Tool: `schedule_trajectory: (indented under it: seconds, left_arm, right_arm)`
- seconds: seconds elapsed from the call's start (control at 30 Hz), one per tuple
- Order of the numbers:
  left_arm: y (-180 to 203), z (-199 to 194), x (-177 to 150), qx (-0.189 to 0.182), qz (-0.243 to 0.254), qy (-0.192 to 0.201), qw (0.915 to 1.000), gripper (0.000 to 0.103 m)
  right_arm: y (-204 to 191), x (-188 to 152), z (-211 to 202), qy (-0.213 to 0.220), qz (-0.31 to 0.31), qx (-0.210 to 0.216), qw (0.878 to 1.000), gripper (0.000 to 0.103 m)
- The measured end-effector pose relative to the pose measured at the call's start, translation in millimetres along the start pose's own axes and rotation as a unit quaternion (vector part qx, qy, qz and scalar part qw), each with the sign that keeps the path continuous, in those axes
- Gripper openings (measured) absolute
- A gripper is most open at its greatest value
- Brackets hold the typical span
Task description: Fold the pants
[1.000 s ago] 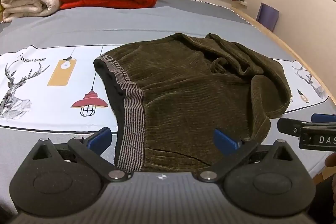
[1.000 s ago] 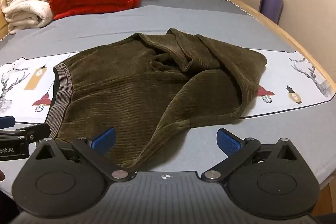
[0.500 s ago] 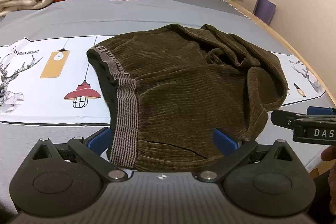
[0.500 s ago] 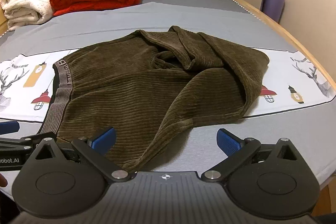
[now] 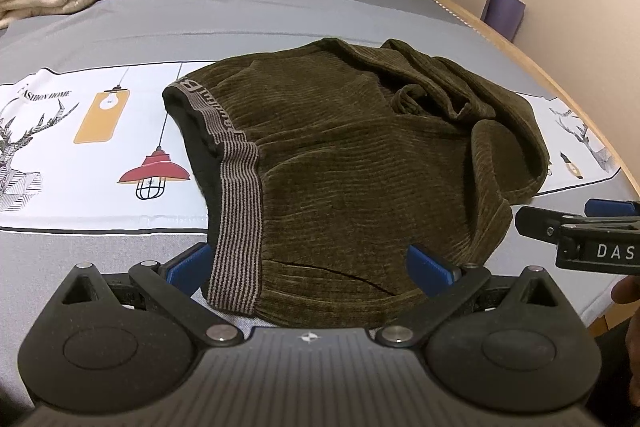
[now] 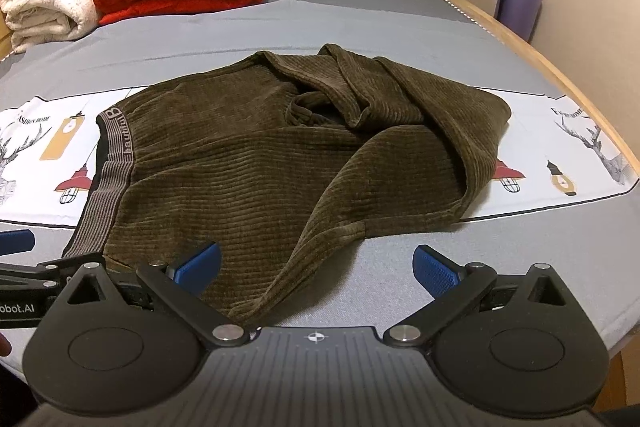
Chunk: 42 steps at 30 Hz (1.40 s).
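Warm indoor light is falling evenly from above, casting only soft shadows. Both views are staying sharp at the centre, while the fisheye lens is bending the edges and darkening the corners.

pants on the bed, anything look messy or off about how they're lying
Yes. The pants are not flat: the leg end is bunched and twisted back over itself in loose folds, while the striped waistband side lies fairly smooth.
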State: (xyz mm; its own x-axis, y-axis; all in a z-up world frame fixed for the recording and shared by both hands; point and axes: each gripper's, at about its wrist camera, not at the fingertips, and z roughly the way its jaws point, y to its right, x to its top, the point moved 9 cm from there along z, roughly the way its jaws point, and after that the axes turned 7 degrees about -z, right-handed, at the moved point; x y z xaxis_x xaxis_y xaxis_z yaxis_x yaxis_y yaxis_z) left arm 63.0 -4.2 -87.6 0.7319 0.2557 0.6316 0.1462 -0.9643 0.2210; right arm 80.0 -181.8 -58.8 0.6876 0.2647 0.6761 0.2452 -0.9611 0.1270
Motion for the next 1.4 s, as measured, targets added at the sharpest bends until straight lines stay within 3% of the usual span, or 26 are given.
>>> schedule_trajectory:
  seconds: [1.4]
  left_arm:
    - [7.2,3.1,-4.8,-0.006,0.008,-0.014,0.9998,0.103]
  right_arm:
    - [-6.6,1.9,-0.8,0.008,-0.020,-0.001,1.000,0.102]
